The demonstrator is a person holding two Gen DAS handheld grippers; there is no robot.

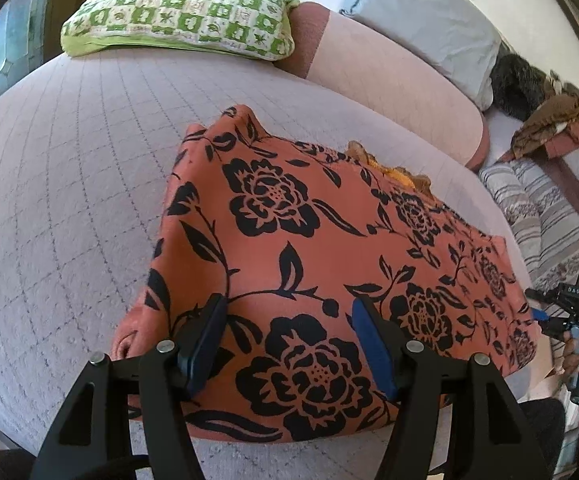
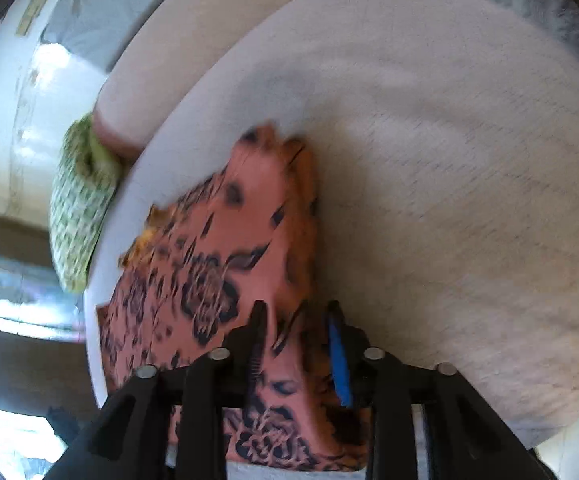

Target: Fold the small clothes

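Observation:
An orange cloth with black flowers (image 1: 289,208) lies folded and flat on the pale quilted bed cover (image 1: 69,200). My left gripper (image 1: 289,302) hovers over its near edge, jaws wide apart, nothing pinched between the pads. In the right wrist view, which is blurred, the same cloth (image 2: 217,248) runs under my right gripper (image 2: 296,308). Its fingers straddle the cloth's right-hand edge with a gap between them. From the left wrist view the right gripper (image 1: 533,303) is seen at the cloth's right side, held by a hand (image 1: 573,356).
A green checked pillow (image 1: 181,12) lies at the bed's far side, with a pink bolster (image 1: 389,80) and a grey pillow (image 1: 421,12) to its right. Striped fabric (image 1: 541,208) and a furry dark-and-brown heap (image 1: 549,108) lie off the right edge. Bed cover (image 2: 449,160) spreads to the cloth's right.

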